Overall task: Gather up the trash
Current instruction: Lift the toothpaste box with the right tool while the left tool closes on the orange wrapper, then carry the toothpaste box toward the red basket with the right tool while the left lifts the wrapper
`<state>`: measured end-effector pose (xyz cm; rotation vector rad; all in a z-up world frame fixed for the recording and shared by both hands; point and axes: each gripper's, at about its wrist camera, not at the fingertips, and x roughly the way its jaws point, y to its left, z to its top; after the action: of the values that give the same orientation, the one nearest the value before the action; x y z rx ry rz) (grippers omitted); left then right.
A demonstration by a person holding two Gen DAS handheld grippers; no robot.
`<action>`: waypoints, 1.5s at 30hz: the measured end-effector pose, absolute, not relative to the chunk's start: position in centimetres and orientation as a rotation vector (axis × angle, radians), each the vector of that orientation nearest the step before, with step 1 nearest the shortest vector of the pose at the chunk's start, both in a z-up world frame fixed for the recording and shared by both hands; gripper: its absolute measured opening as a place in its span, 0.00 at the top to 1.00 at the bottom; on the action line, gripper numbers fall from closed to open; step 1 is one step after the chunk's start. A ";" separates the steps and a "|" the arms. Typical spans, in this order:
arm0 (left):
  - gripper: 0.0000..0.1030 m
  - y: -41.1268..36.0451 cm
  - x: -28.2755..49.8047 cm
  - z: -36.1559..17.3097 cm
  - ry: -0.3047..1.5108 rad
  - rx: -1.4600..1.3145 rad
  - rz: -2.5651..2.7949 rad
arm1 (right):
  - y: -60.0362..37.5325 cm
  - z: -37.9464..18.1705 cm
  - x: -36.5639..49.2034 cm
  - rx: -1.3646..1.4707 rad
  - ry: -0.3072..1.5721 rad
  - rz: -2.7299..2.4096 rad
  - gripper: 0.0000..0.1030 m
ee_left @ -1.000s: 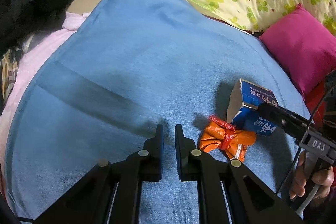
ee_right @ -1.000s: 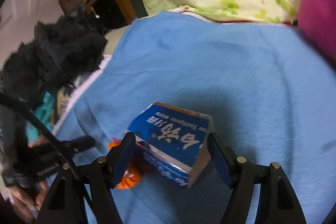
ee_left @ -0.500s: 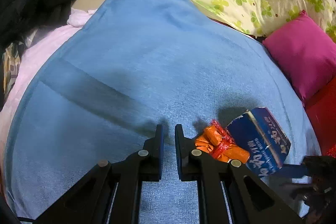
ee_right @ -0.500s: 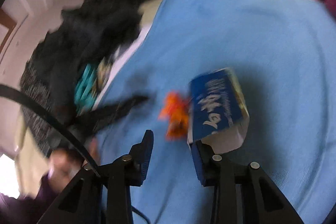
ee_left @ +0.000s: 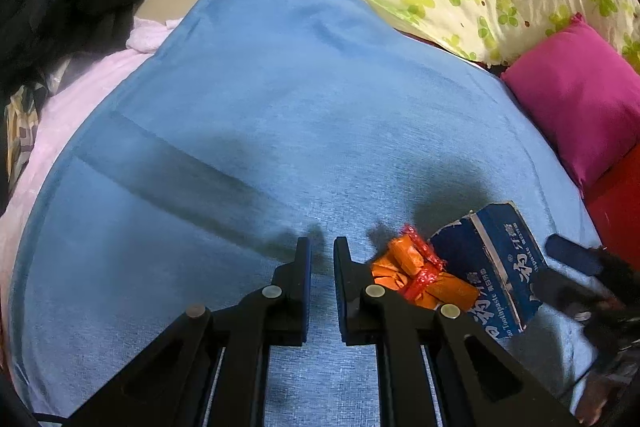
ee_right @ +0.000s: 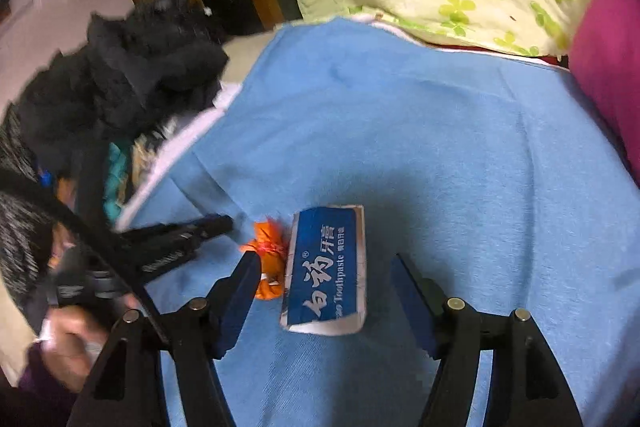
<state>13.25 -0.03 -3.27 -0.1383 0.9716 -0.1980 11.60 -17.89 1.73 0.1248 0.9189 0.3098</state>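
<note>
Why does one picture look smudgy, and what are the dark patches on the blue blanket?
Right wrist view: the hand at the left edge is smeared, likely motion blur, while the toothpaste box stays readable. Left wrist view: sharper; the dark patches on the blue blanket are shadows behind the box and the orange wrapper. Both views: the fisheye lens bends the edges.

Between my right gripper's (ee_right: 326,297) fingers I'm reading "Toothpaste" in white, beside large white Chinese characters, on the blue toothpaste box (ee_right: 326,267). I'm finding nothing else legible.
</note>
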 end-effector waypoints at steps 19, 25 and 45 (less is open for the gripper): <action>0.37 -3.0 12.5 -3.0 0.916 -0.120 -0.305 | -22.2 1.8 9.5 0.110 0.909 0.108 0.45; 0.36 -5.7 12.9 -4.6 0.946 -0.049 -0.292 | -24.2 3.2 7.6 0.145 0.881 0.094 0.45; 0.63 -6.4 10.7 -2.7 0.876 0.005 -0.347 | -24.9 6.1 1.4 0.199 0.768 0.104 0.45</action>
<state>10.73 -6.44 -2.69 0.0050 0.8764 -0.3468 1.44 -24.87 6.06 0.1991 0.7681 0.1038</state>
